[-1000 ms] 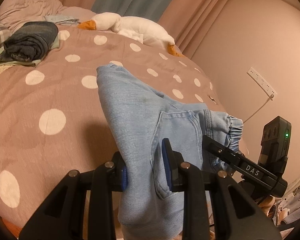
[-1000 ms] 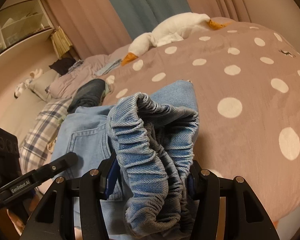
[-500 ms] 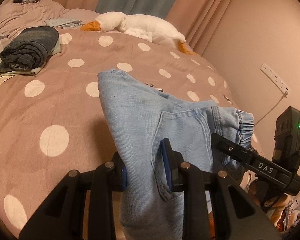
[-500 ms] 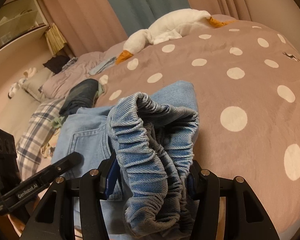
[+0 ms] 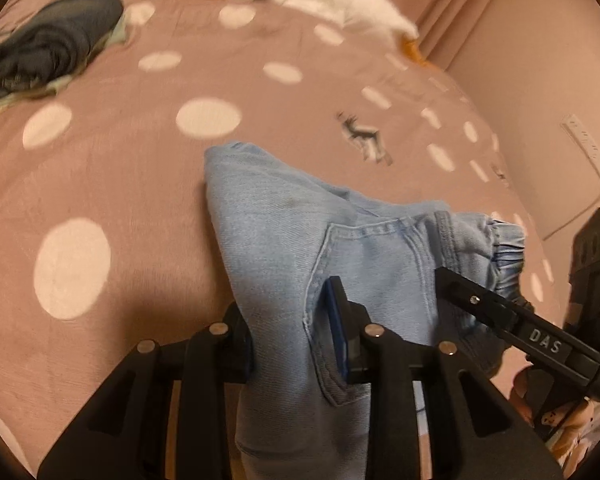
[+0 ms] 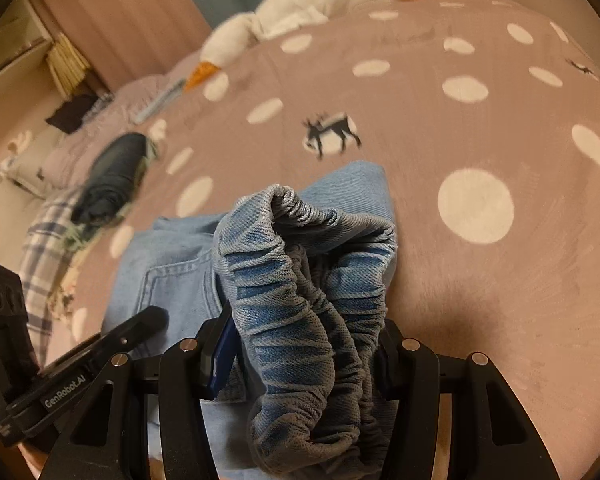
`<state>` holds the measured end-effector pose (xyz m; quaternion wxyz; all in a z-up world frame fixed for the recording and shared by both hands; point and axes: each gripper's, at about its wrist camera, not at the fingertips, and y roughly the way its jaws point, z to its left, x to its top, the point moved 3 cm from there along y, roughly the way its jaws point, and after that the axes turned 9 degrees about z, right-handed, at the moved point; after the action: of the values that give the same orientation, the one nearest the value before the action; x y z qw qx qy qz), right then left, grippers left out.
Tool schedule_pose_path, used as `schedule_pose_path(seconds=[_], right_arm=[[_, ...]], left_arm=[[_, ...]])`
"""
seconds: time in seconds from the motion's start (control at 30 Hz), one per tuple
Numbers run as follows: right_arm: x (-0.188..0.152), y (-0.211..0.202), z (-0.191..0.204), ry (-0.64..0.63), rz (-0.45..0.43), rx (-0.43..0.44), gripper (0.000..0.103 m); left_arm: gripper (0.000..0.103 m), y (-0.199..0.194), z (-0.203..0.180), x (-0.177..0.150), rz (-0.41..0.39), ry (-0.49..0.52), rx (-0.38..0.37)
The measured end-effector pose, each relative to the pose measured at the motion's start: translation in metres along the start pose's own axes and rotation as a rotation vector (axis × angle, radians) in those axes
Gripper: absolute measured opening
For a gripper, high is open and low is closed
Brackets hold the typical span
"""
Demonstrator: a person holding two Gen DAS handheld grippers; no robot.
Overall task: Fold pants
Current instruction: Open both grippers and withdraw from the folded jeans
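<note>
- The bed (image 5: 112, 184) is covered by a dusty-pink blanket (image 6: 480, 128) with white dots and small dark deer figures.
- Light-blue pants (image 5: 268, 216) rest on the blanket with their far end; the near part is raised off it.
- A dark folded garment (image 5: 52, 40) lies toward the head of the bed, on top of a pale-green piece of cloth.
- A white goose plush (image 6: 300, 4) with an orange beak lies along the far edge, well apart from the pants.
- A plaid cloth (image 6: 44, 240) lies just beside the dark garment.
</note>
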<state>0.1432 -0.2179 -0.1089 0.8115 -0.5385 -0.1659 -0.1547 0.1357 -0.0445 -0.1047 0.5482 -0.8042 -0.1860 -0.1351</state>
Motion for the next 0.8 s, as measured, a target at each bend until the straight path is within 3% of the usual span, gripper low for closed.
schedule_pose_path(seconds=[0.23, 0.3, 0.37, 0.53, 0.63, 0.8], right_arm=[[-0.005, 0.003, -0.012, 0.035, -0.011, -0.008, 0.063], [-0.009, 0.003, -0.014, 0.043, -0.031, -0.008, 0.067], [-0.013, 0.002, -0.018, 0.063, -0.062, -0.014, 0.072], [-0.018, -0.005, -0.02, 0.051, -0.062, -0.025, 0.077], [-0.018, -0.014, -0.018, 0.065, -0.065, -0.035, 0.079], [-0.018, -0.044, -0.005, 0.007, -0.147, -0.082, 0.089]], left_arm=[[0.042, 0.009, 0.002, -0.001, 0.024, -0.001, 0.05], [0.05, 0.009, 0.004, -0.002, 0.025, -0.002, 0.07], [0.067, 0.009, 0.009, -0.004, 0.025, -0.026, 0.101], [0.071, -0.008, 0.013, -0.015, 0.018, -0.054, 0.141], [0.083, -0.032, 0.009, -0.02, -0.035, -0.043, 0.192], [0.101, -0.08, -0.008, -0.028, -0.143, -0.008, 0.195]])
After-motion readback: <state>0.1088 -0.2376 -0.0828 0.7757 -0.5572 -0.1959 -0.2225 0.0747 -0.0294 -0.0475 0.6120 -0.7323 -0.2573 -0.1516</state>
